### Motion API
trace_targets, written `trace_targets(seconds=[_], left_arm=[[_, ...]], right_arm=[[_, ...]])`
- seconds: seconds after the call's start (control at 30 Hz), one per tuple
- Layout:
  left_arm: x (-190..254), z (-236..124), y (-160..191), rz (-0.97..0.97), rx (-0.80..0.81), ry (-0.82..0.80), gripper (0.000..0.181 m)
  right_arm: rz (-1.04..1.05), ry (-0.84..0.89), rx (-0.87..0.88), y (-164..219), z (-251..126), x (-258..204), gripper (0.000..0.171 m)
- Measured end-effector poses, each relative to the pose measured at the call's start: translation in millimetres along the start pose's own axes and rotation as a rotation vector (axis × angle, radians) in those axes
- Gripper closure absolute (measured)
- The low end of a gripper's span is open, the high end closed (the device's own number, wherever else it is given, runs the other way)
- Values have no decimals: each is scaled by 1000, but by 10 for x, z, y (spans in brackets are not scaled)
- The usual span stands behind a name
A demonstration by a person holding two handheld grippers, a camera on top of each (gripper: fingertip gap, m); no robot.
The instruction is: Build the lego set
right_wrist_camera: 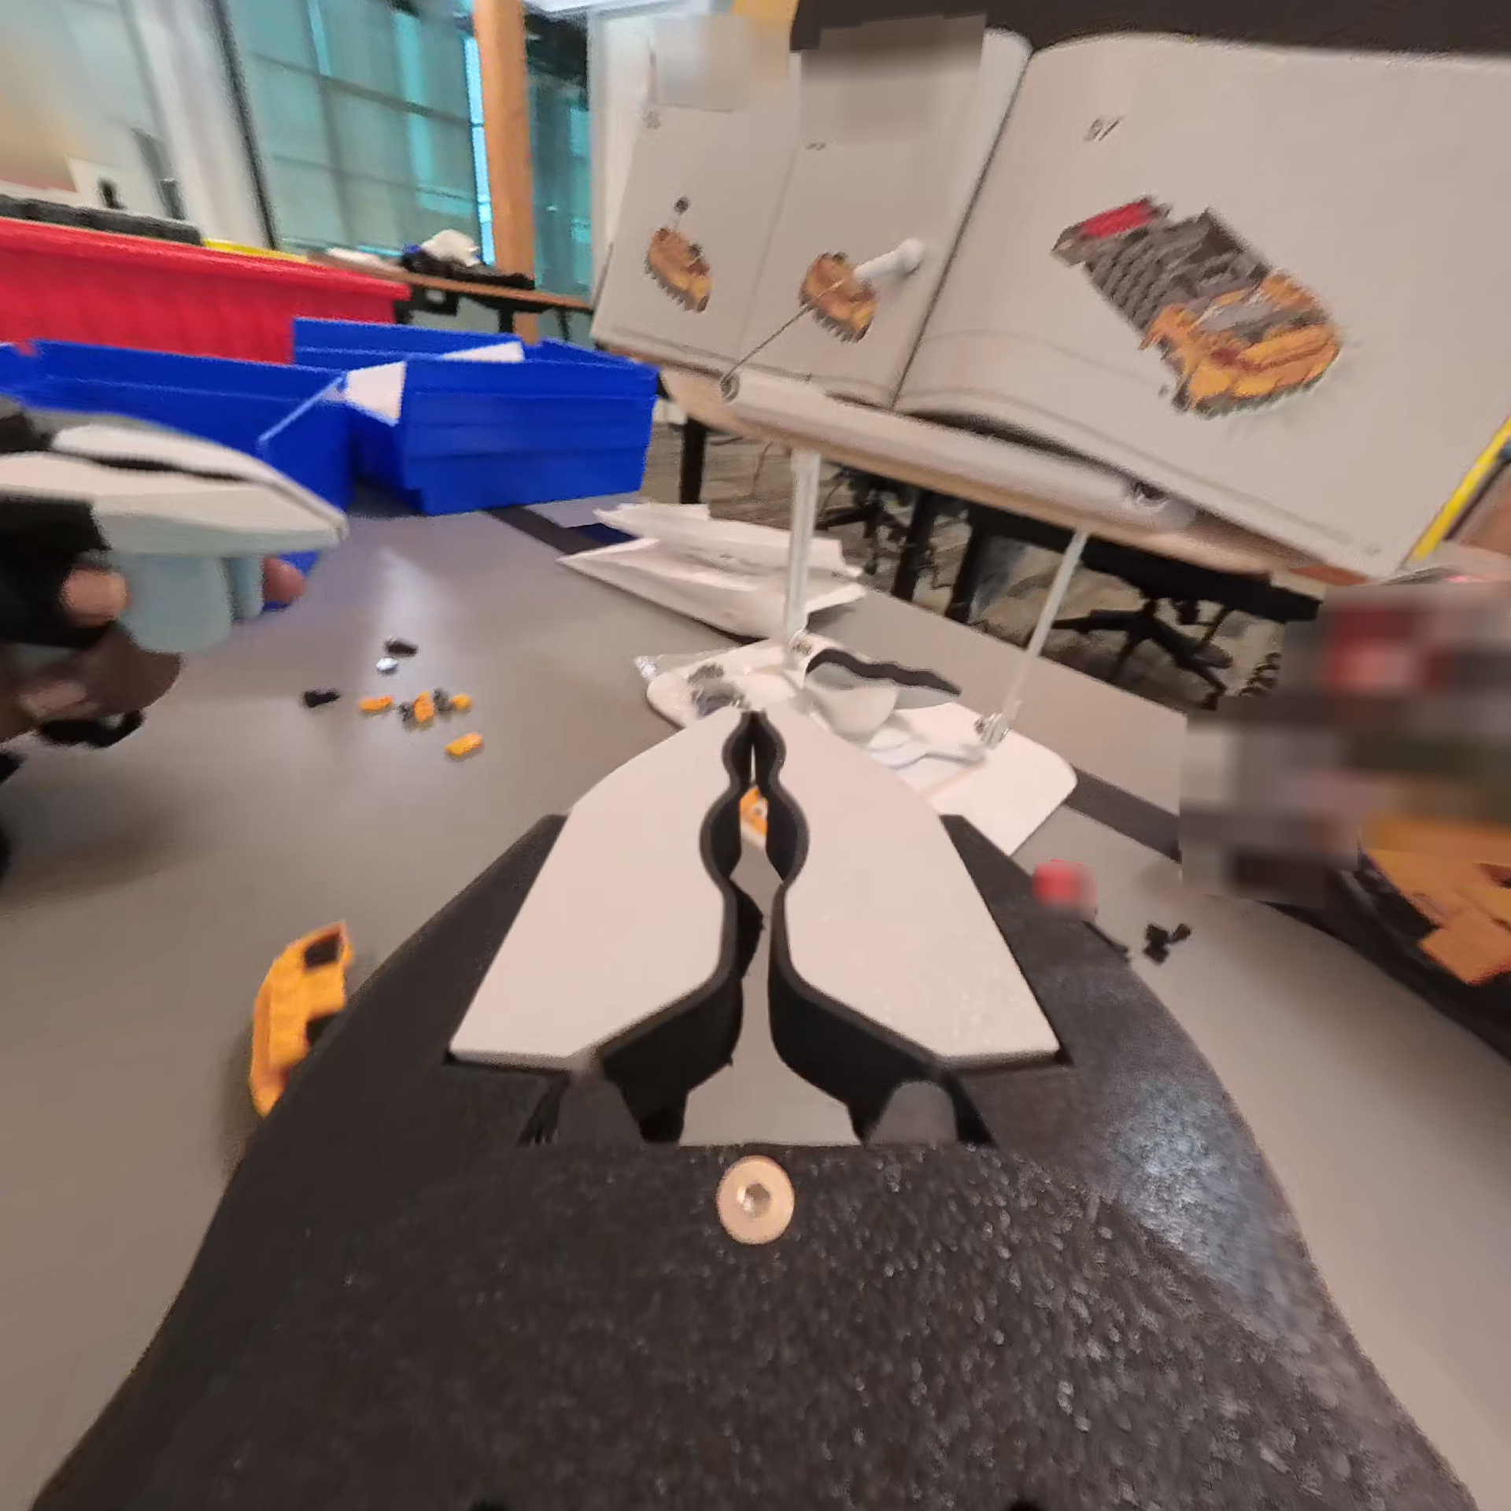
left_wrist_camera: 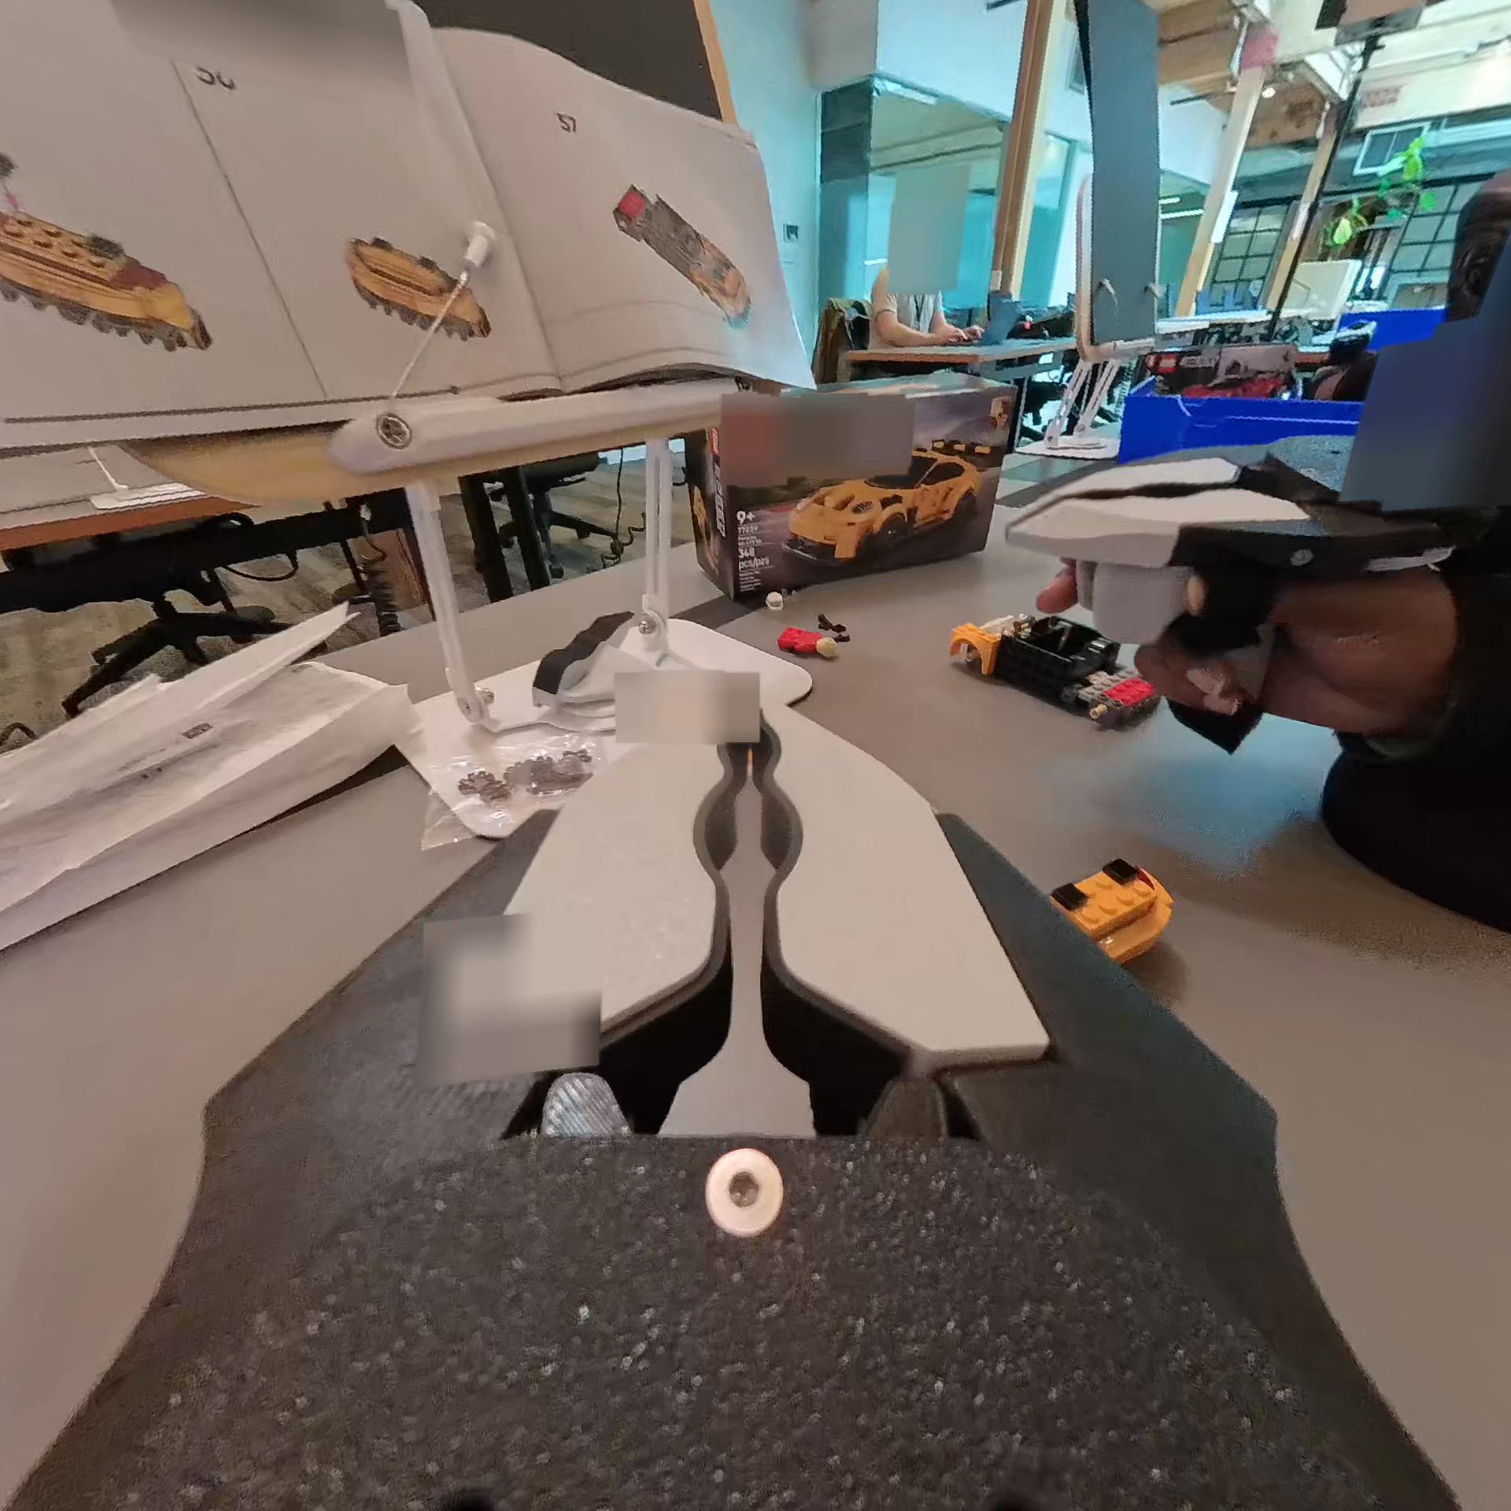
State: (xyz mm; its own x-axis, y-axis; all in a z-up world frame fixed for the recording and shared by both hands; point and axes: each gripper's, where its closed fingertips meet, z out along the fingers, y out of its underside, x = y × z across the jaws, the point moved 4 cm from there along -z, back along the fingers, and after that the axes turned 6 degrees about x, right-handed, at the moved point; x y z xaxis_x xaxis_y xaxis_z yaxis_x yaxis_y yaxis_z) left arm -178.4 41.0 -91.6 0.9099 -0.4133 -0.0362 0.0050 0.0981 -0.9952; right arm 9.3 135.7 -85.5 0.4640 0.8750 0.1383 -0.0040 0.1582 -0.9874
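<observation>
In the left wrist view my left gripper (left_wrist_camera: 748, 748) is shut above the grey table (left_wrist_camera: 940, 785); a thin orange sliver shows at its tips, too small to identify. It also shows in the right wrist view (right_wrist_camera: 331, 523), held in a hand. My right gripper (right_wrist_camera: 752, 728) is shut at the tips; an orange bit (right_wrist_camera: 754, 809) shows through the hollow between its fingers. In the left wrist view it (left_wrist_camera: 1018, 531) hovers over a black car chassis (left_wrist_camera: 1055, 662) with an orange fender. An orange roof section (left_wrist_camera: 1112, 907) lies on the table, also seen in the right wrist view (right_wrist_camera: 298, 1006).
An open instruction booklet (left_wrist_camera: 327, 245) rests on a white stand (left_wrist_camera: 736, 670). The set's box (left_wrist_camera: 850, 482) stands behind a red brick (left_wrist_camera: 797, 639). There are loose small pieces (right_wrist_camera: 417, 707), a bag of dark parts (left_wrist_camera: 523, 777), paper bags (left_wrist_camera: 163, 752) and blue bins (right_wrist_camera: 490, 409). The orange roof section (left_wrist_camera: 1112, 907) is about 15 cm from both grippers' fingertips. The right camera catches it too, in the right wrist view (right_wrist_camera: 288, 995).
</observation>
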Motion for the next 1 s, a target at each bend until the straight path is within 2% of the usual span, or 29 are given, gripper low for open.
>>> trace_targets(seconds=[0.23,0.4,0.47,0.6,0.7,0.83,1.0], left_arm=[[3,-14,-4,31,2,-19,181],[-30,-3,-15,28,10,-76,181],[-79,34,-81,64,37,-127,181],[-316,317,-424,168,69,-222,181],[-597,652,-786,149,143,-306,181],[-914,1117,-1070,153,165,-398,181],[-1134,1432,-1334,113,258,-494,181]], right_arm=[[202,163,111,-399,599,147,171],[1,161,114,-146,625,159,171],[41,156,116,-159,592,182,171],[48,136,143,-246,594,157,171],[64,121,144,-247,593,120,171],[45,114,160,-312,549,115,171],[25,89,172,-390,503,114,171]])
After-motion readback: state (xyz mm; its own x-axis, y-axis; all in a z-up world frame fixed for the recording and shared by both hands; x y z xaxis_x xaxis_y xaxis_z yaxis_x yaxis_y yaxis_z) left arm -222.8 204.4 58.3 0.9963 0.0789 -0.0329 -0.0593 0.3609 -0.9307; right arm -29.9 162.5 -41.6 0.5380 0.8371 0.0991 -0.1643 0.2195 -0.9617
